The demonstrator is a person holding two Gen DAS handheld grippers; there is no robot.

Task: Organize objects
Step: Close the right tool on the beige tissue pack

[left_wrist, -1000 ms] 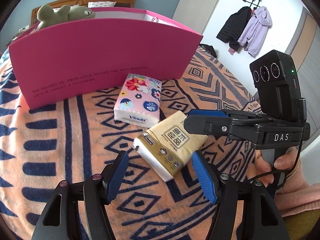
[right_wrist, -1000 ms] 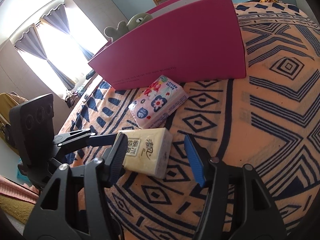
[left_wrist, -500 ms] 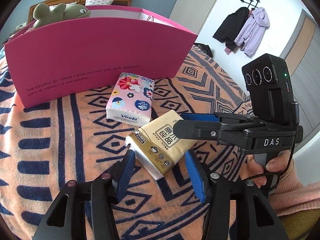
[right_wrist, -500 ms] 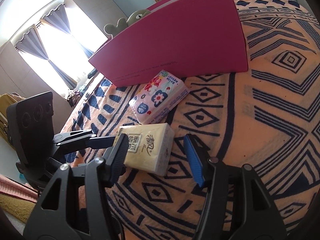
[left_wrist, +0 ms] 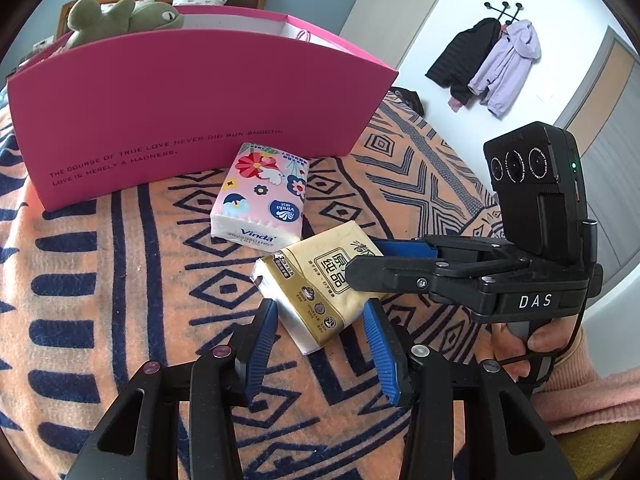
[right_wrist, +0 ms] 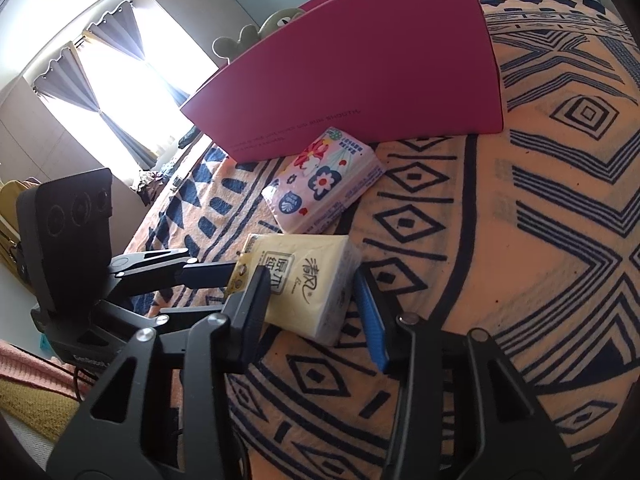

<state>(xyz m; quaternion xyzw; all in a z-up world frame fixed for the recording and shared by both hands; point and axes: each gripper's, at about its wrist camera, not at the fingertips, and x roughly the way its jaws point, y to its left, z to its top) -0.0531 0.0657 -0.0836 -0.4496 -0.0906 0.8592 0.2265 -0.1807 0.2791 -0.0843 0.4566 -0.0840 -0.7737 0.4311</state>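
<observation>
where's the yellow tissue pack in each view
Left wrist: yellow tissue pack sits low centre, just beyond the left tongs, under the right tongs' reach.
Right wrist: it sits centre, between the right tongs' fingers.
Shared landmark: the floral tissue pack, just beyond it in both.

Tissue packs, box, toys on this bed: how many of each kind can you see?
Tissue packs: 2, the yellow pack and the floral pack
Pink box: 1
Green plush toy in the box: 1
Hand-held grippers: 2, left gripper and right gripper
Total: 6
</observation>
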